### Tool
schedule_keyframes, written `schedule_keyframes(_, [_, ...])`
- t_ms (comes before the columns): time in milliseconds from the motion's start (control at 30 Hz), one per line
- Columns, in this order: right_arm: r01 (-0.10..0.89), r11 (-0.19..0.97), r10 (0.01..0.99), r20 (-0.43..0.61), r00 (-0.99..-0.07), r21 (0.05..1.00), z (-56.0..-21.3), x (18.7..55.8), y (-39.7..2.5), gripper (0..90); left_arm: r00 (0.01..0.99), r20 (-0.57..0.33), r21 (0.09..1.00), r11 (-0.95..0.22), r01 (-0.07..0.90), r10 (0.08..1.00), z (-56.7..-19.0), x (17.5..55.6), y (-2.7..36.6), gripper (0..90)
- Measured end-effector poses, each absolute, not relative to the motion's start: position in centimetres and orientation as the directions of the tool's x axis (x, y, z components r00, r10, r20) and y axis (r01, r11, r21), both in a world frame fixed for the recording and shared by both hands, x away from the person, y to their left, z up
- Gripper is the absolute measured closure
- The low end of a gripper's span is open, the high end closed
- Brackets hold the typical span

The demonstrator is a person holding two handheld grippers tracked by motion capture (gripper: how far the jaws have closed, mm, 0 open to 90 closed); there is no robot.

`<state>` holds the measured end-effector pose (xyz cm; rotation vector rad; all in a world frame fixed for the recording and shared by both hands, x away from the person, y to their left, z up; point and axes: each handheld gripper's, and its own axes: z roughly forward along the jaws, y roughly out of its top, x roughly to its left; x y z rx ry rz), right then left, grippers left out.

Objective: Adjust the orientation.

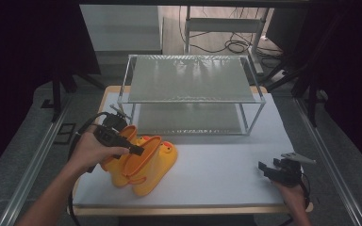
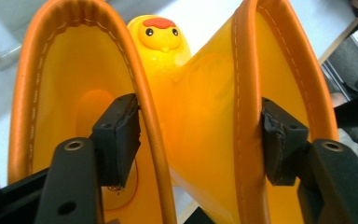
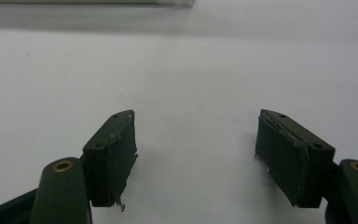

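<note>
Two yellow rubber boots with orange rims (image 1: 143, 162) stand side by side at the table's front left. One toe carries a duck face (image 2: 161, 30). My left gripper (image 1: 139, 150) reaches over their tops. In the left gripper view the left gripper (image 2: 198, 116) is open, one jaw inside each boot opening, with the two neighbouring rims (image 2: 242, 93) between the pads. A gap still shows between the boots. My right gripper (image 1: 269, 167) rests low over the bare white table at the front right, and its jaws (image 3: 196, 126) stand open with nothing between them.
A two-level metal rack with mesh shelves (image 1: 191, 80) stands at the back middle of the white table (image 1: 217, 165). Metal rails run along both sides of the table. Cables lie on the floor behind.
</note>
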<state>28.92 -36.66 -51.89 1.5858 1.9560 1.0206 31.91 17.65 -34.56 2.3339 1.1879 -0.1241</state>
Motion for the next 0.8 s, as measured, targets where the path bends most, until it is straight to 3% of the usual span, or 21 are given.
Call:
schedule_keyframes(300, [0.648, 0.081, 0.958, 0.121, -0.26, 0.757, -51.88, 28.92, -36.65, 29.0, 0.605, -0.289, 0.398, -0.482, 0.781, 0.742, -34.61, 31.83, 17.61, 42.2])
schedule_keyframes(800, [0.648, 0.08, 0.958, 0.121, -0.26, 0.757, -51.88, 28.91, -36.65, 29.0, 0.587, -0.286, 0.387, -0.469, 0.794, 0.757, -34.6, 31.63, 17.7, 41.5])
